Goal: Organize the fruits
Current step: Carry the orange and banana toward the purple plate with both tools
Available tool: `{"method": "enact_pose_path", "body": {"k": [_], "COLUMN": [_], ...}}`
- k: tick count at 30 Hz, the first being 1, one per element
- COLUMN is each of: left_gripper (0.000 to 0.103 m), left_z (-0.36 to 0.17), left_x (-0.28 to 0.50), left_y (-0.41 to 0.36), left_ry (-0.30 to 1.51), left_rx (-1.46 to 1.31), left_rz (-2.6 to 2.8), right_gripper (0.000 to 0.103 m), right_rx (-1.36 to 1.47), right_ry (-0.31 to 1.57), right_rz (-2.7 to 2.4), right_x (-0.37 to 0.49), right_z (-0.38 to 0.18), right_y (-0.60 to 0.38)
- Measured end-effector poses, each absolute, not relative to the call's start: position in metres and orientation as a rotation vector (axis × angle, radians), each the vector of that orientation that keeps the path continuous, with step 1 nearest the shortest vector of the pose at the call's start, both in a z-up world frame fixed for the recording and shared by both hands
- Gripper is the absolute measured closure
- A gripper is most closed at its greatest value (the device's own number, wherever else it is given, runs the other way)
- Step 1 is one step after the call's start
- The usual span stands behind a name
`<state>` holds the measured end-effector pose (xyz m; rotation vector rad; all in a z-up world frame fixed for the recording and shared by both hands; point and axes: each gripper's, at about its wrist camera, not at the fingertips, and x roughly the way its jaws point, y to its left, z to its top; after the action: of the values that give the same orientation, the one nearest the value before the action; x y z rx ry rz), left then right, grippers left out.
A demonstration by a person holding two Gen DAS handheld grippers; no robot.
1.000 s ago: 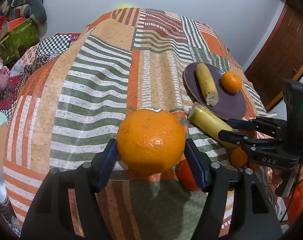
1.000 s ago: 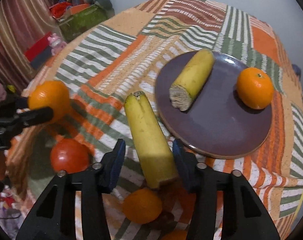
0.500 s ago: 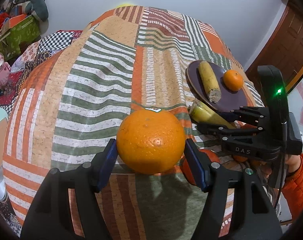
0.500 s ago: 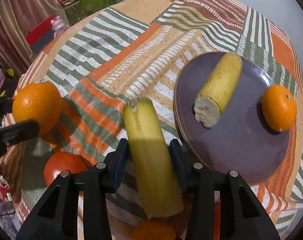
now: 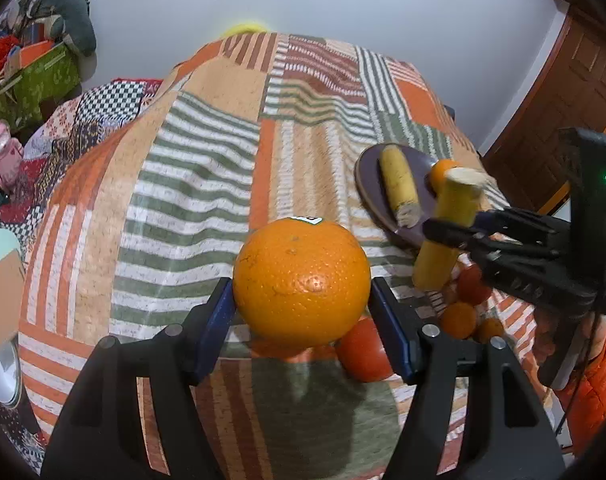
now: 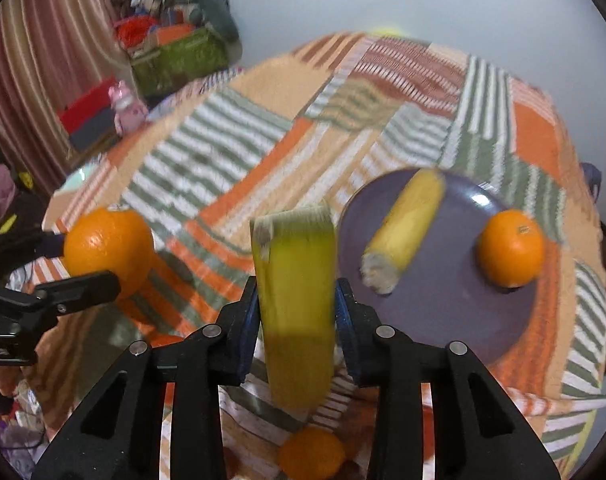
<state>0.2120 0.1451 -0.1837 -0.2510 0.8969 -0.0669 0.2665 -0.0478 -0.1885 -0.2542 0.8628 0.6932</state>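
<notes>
My right tongs (image 6: 297, 312) now pinch the banana piece (image 6: 295, 280) lifted off the cloth, plate (image 6: 455, 320) at two o'clock; left tongs (image 5: 301, 308) clamp the orange (image 5: 301, 282).

Even indoor light, fisheye edges, right-wrist motion blur

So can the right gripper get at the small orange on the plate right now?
Probably not yet: the right gripper is shut on a banana piece, so it has no free grip for the small orange on the plate.
</notes>
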Motion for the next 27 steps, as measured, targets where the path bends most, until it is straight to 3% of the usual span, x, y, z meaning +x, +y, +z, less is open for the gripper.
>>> {"method": "enact_pose_path", "body": {"k": [12,27], "left_gripper": [0.036,0.036], "left_z": [-0.156,-0.161], "left_x": [0.231,0.292], "left_y": [0.107,0.069], "left_ry": [0.857,0.875], "left_rx": [-0.217,-0.176], "left_rz": [-0.102,-0.127], "right_gripper": [0.070,0.070], "right_rx": [-0.165,-0.131], "right_ry": [0.733,0.830], "right_rz": [0.592,0.615], "right_x": [0.278,0.313], "right_z": [-0.136,-0.174], "right_y": [-0.109,-0.110]}}
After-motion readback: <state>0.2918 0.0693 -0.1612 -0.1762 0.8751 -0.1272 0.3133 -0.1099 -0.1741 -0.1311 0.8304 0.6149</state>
